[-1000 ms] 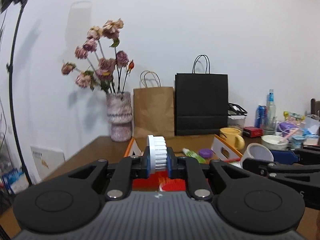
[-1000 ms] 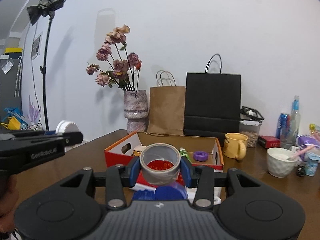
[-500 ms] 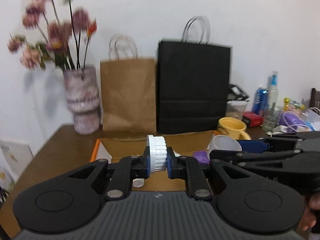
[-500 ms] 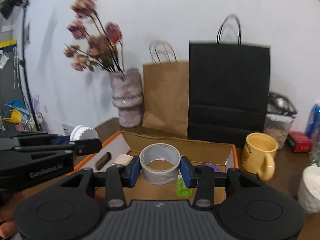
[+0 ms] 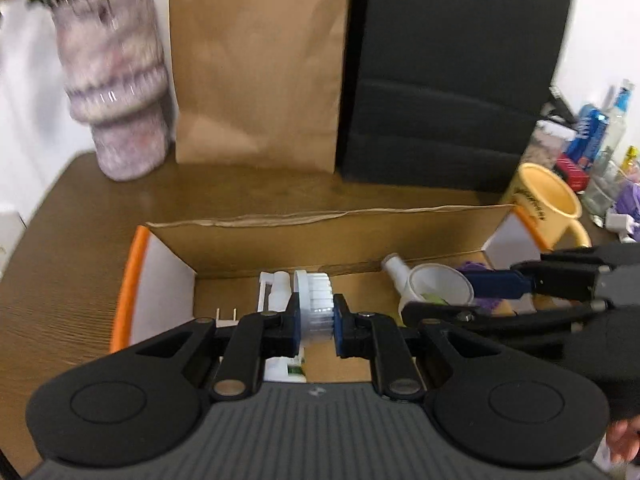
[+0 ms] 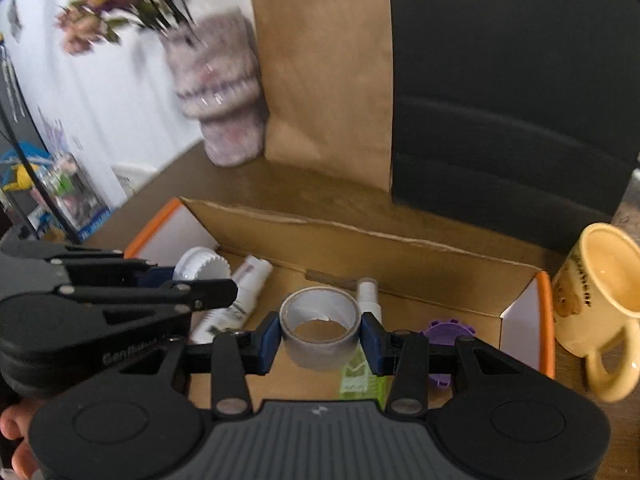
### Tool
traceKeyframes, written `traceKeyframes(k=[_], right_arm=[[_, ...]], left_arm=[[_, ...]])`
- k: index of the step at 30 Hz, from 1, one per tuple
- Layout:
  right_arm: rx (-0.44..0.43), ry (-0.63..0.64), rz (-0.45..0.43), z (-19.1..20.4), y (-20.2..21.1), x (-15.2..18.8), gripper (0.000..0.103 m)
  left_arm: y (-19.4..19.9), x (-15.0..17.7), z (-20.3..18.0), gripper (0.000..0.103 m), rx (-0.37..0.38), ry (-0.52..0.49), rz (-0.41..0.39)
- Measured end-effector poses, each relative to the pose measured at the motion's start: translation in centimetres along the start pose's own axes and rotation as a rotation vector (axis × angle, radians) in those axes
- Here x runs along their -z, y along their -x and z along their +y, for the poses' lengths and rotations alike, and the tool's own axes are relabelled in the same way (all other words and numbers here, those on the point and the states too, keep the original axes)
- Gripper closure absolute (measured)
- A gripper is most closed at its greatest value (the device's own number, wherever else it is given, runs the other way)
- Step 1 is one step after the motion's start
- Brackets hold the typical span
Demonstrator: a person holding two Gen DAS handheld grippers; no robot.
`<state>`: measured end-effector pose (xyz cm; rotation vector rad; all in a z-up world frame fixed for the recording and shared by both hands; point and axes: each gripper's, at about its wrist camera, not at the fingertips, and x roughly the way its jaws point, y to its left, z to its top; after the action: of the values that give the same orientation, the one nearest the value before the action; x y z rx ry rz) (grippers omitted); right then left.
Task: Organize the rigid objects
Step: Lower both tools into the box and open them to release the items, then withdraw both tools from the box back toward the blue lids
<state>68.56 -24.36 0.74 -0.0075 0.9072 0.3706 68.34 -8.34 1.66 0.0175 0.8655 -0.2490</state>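
**Over the box, both grippers loaded**

Above the open cardboard box (image 5: pixel 280 236), the left gripper (image 5: pixel 316 322) pinches a white ribbed cap (image 5: pixel 314 300) on edge between its blue pads. Below and just beyond its fingers, a white tube (image 5: pixel 276 288) lies on the box floor. To its right, the right gripper (image 6: pixel 320 338) clamps a grey tape roll (image 6: pixel 320 326) by its outer wall, the hole facing up. Under that roll lie a green spray bottle (image 6: pixel 362 380) and, further right, a purple cap (image 6: pixel 446 330). Right of the box, outside it, stands a yellow mug (image 6: pixel 600 296). Behind both grippers stand a vase (image 5: pixel 116 92), a brown bag (image 5: pixel 256 64) and a black bag (image 5: pixel 452 76).
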Motion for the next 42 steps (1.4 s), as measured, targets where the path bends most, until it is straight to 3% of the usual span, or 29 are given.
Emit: traceKeyframes(k=[3, 6, 8, 12, 17, 29, 35, 38, 40, 42], right_arm=[[0.02, -0.008, 0.011, -0.3, -1.6, -0.2, 0.061], [-0.025, 0.053, 0.015, 0.8, -2.0, 0.0, 0.061], [-0.036, 0.105, 0.04, 1.9, -2.4, -0.1, 0.06], [0.045, 0.182, 0.064, 3.4, -3.7, 0.0, 0.057], [0.023, 0.182, 0.1, 3.2, -3.7, 0.2, 0.051], [0.115, 0.191, 0.039, 3.7, 5.3, -0.2, 0.04], [0.164, 0.219, -0.02, 5.2, 11.0, 0.4, 0.032], [0.184, 0.22, -0.099, 5.8, 13.9, 1.6, 0.028], [0.206, 0.249, -0.169, 6.3, 15.2, 3.1, 0.017], [0.237, 0.292, -0.232, 7.0, 16.0, 4.7, 0.017]], left_arm=[[-2.9, -1.0, 1.2, 0.089, 0.03, 0.051, 0.064], [-4.6, -1.5, 2.2, 0.085, 0.106, 0.105, 0.126], [-5.1, -1.3, 1.9, 0.075, 0.104, 0.084, 0.129], [-5.4, -1.0, 1.3, 0.059, 0.074, 0.05, 0.126], [-3.8, -1.2, 2.1, 0.041, 0.064, 0.093, 0.091], [4.0, -1.0, 2.4, 0.03, 0.042, 0.072, 0.066], [11.0, -0.1, 1.5, 0.022, 0.007, 0.038, -0.025], [14.1, 1.4, 0.9, 0.017, -0.014, 0.029, -0.129], [15.6, 2.8, 0.3, 0.016, -0.027, 0.014, -0.192], [17.0, 4.4, -0.4, 0.016, -0.033, -0.015, -0.251]])
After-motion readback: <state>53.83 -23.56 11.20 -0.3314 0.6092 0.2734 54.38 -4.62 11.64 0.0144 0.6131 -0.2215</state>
